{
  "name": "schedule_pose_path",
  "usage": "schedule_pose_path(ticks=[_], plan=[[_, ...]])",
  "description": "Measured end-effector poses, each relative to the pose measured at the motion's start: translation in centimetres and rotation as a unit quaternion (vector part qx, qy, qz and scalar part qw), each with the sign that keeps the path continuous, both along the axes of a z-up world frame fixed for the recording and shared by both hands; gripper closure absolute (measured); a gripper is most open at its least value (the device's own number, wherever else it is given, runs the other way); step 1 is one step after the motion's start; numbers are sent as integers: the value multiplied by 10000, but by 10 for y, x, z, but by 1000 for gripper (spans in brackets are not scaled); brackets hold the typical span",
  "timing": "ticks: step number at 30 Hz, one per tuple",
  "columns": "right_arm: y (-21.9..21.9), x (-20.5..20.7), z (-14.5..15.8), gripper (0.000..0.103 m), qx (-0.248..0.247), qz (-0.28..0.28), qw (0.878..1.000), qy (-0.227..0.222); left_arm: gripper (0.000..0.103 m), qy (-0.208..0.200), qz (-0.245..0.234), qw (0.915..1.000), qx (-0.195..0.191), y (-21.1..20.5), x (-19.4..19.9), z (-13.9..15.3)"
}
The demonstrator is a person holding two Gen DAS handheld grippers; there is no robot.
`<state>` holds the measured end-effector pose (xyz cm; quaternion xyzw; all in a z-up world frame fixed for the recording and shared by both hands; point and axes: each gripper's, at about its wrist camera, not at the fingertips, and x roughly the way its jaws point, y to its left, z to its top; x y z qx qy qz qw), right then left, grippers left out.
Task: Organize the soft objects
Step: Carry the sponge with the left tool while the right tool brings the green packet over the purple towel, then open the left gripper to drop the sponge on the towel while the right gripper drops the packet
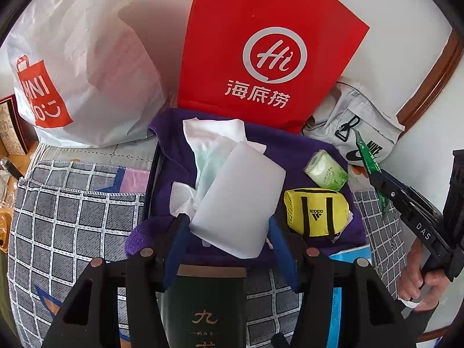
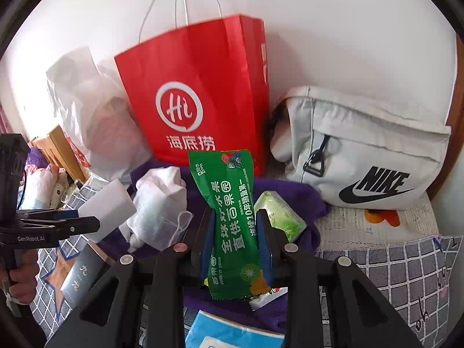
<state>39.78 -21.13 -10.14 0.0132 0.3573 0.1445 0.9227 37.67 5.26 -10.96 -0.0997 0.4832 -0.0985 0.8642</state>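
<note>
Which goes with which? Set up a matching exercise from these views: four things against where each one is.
Things:
1. white foam block
2. green wipes packet
3. yellow pouch
4. red paper bag

Places:
A. between the right gripper's jaws
B. standing against the wall
C. between the left gripper's jaws
D. lying on the purple towel

Pairs: 1-C, 2-A, 3-D, 4-B
</note>
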Motion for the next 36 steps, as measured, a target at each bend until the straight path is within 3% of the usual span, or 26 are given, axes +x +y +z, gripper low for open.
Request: schedule_pose_path(ticks=[13, 22, 28, 31, 36], plan=[[11, 30, -52, 74, -148, 203, 9978, 618, 49, 296, -308, 9990, 145, -19, 29, -28], [14, 36, -65, 71, -139, 218, 9962, 831, 48, 609, -385, 9973, 173, -26, 40, -48], [14, 39, -67, 71, -129, 129, 9964, 834, 45, 785, -306, 9964, -19, -21, 44, -54], [12, 39, -67, 67, -73, 152, 9962, 858, 38, 842, -282, 9960, -27, -16, 43, -54], [18, 32, -58, 58, -81, 363, 9961, 800, 34, 783, -159, 9968, -7, -9, 39, -51]])
